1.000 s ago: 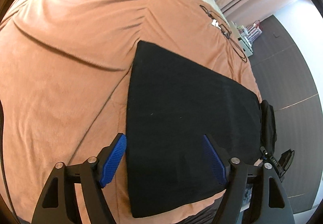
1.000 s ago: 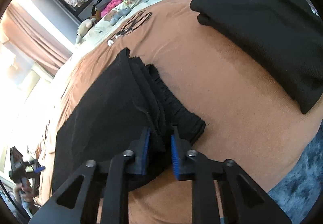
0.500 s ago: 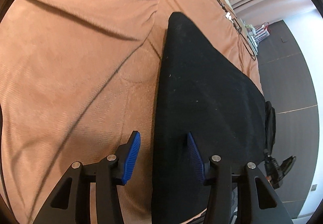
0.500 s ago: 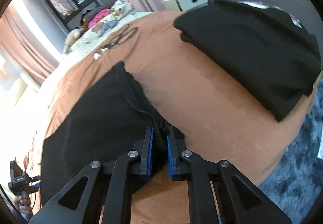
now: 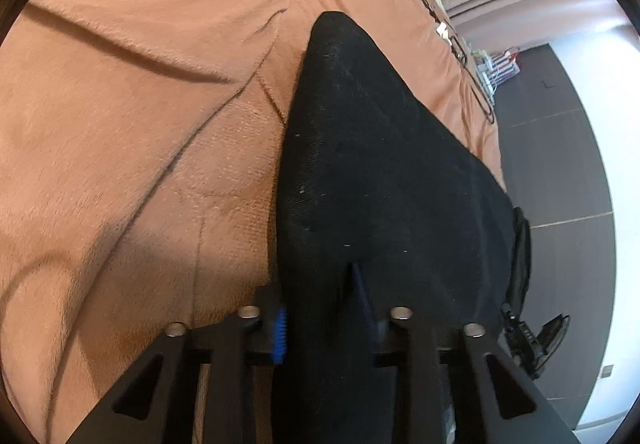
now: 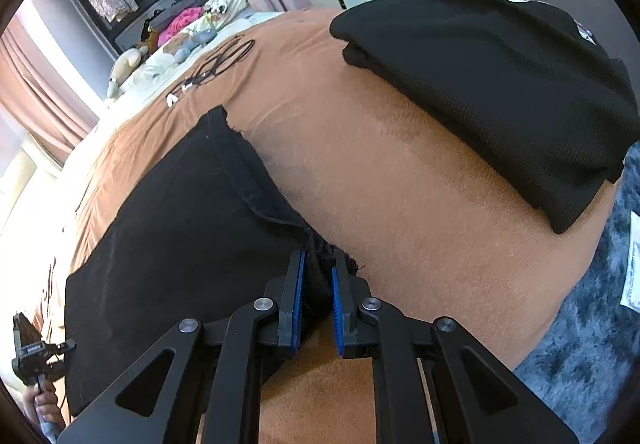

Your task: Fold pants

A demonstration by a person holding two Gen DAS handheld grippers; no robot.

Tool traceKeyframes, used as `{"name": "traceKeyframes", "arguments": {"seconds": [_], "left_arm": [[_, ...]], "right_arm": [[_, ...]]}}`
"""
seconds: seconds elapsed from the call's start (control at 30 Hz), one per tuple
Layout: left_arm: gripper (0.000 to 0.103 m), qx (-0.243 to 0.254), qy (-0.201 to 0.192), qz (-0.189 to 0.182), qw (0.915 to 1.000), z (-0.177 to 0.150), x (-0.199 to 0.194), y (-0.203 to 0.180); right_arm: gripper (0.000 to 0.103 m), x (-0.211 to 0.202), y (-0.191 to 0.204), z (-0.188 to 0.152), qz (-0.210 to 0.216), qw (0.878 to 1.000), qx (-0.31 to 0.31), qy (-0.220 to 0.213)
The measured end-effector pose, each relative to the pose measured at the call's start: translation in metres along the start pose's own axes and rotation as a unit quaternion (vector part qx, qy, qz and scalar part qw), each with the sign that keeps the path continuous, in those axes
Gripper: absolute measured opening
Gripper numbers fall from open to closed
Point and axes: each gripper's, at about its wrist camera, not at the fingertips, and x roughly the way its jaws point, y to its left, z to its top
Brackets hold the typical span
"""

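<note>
I have the pants (image 6: 168,228) flat on the bed (image 6: 400,195), each end pinched so one lift can carry a fold over: right gripper (image 6: 316,296) jaws clamp the bunched waistband, left gripper (image 5: 324,308) jaws grip the opposite edge. A black stack (image 6: 500,83) and cables (image 6: 224,55) lie well apart.

Right gripper (image 6: 317,284) at 6 o'clock clamping black pants (image 6: 180,228) edge, brown blanket (image 6: 400,203) beneath, folded black garment (image 6: 500,91) at 2 o'clock.
</note>
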Motion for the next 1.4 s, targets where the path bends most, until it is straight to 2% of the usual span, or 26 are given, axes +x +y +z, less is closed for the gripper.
{"name": "traceKeyframes", "arguments": {"seconds": [0.1, 0.17, 0.2, 0.23, 0.27, 0.37, 0.43, 0.47, 0.5, 0.53, 0.63, 0.8, 0.97, 1.4], "left_arm": [[0.011, 0.007, -0.007, -0.006, 0.9999, 0.0, -0.005, -0.003], [0.01, 0.004, -0.014, -0.016, 0.9998, 0.0, -0.011, -0.003], [0.009, 0.005, -0.018, -0.019, 0.9996, 0.0, -0.015, -0.004], [0.009, 0.007, -0.022, -0.02, 0.9995, 0.0, -0.018, -0.006], [0.008, 0.01, -0.024, -0.019, 0.9995, 0.0, -0.02, -0.009], [0.008, 0.011, -0.031, -0.019, 0.9993, 0.0, -0.029, -0.013], [0.008, 0.012, -0.035, -0.021, 0.9991, 0.001, -0.035, -0.015], [0.007, 0.013, -0.038, -0.022, 0.999, 0.002, -0.038, -0.016], [0.007, 0.012, -0.039, -0.024, 0.9989, 0.003, -0.039, -0.018], [0.007, 0.013, -0.041, -0.024, 0.9988, 0.003, -0.041, -0.019], [0.007, 0.015, -0.05, -0.028, 0.9983, 0.003, -0.053, -0.023], [0.007, 0.017, -0.064, -0.032, 0.9973, 0.006, -0.075, -0.023], [0.007, 0.01, -0.079, -0.025, 0.9965, 0.008, -0.102, -0.01], [0.007, -0.025, -0.118, 0.012, 0.9926, 0.006, -0.187, 0.066]], "right_arm": [[0.02, -0.008, -0.004, 0.001, 0.008, 1.0, 0.01, 0.019], [0.037, -0.011, -0.01, 0.001, 0.03, 0.999, 0.02, 0.036], [0.053, -0.012, -0.014, 0.0, 0.047, 0.998, 0.027, 0.044], [0.062, -0.013, -0.016, -0.003, 0.061, 0.996, 0.034, 0.049], [0.062, -0.011, -0.018, -0.006, 0.072, 0.995, 0.04, 0.057], [0.062, 0.004, -0.02, -0.014, 0.093, 0.991, 0.054, 0.083], [0.06, 0.01, -0.025, -0.01, 0.097, 0.99, 0.063, 0.077], [0.053, 0.012, -0.026, -0.007, 0.104, 0.99, 0.068, 0.071], [0.028, 0.016, -0.027, -0.003, 0.119, 0.987, 0.077, 0.072], [0.021, 0.02, -0.028, -0.002, 0.132, 0.984, 0.089, 0.082], [0.01, 0.016, -0.026, 0.004, 0.137, 0.983, 0.092, 0.077], [0.009, 0.005, -0.021, 0.002, 0.151, 0.982, 0.081, 0.074], [0.009, 0.01, 0.0, -0.01, 0.161, 0.981, 0.068, 0.084], [0.009, 0.044, 0.071, -0.028, 0.201, 0.97, 0.02, 0.134]]}}
